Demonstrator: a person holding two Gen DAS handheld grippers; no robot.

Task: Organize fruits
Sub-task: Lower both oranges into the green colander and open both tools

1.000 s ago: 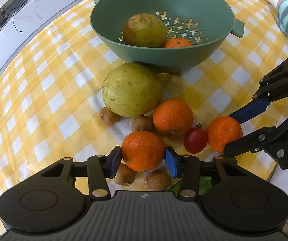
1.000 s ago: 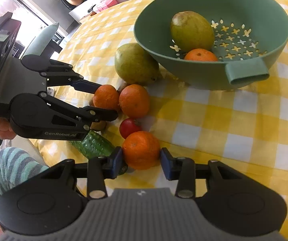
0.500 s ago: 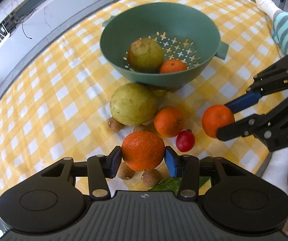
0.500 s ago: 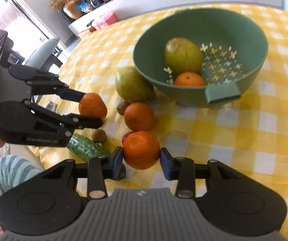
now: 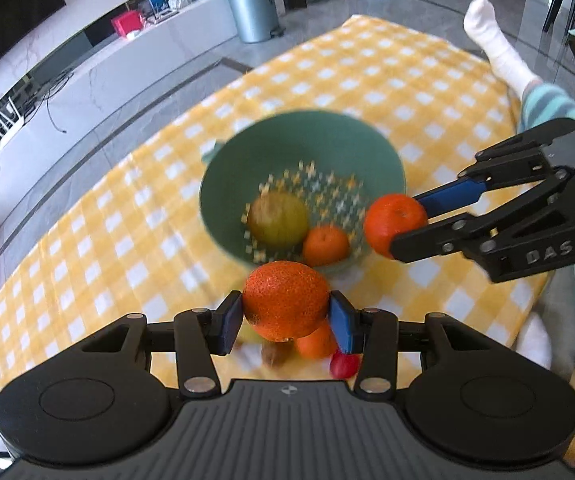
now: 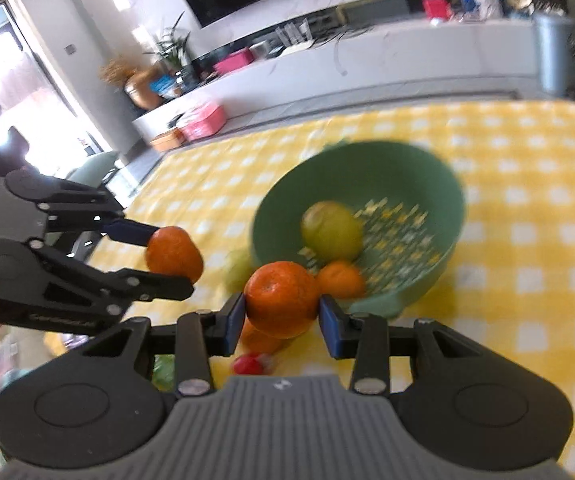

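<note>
My left gripper (image 5: pixel 286 322) is shut on a rough-skinned orange (image 5: pixel 286 300), held in the air just short of the green colander (image 5: pixel 223 196). My right gripper (image 6: pixel 282 320) is shut on a smaller orange (image 6: pixel 281 300); in the left wrist view that orange (image 5: pixel 395 224) hangs by the colander's right rim. The colander (image 6: pixel 439 196) holds a yellow-green pear (image 5: pixel 277 220) and a small orange (image 5: pixel 324 245). In the right wrist view the left gripper (image 6: pixel 169 258) hangs left of the bowl with its orange (image 6: pixel 174 254). Below lie another orange (image 5: pixel 316 344) and a red cherry tomato (image 5: pixel 343 366).
A yellow-and-white checked cloth (image 5: pixel 87 248) covers the round table. A brown nut-like fruit (image 5: pixel 273 356) lies under my left gripper. A person's striped sleeve (image 5: pixel 547 104) and white sock (image 5: pixel 495 48) are at the right. A grey bin (image 5: pixel 253 4) stands on the floor beyond.
Both grippers have risen off the table with their oranges and tipped up toward the colander. The fruit left on the cloth has dropped to the bottom of both views.
</note>
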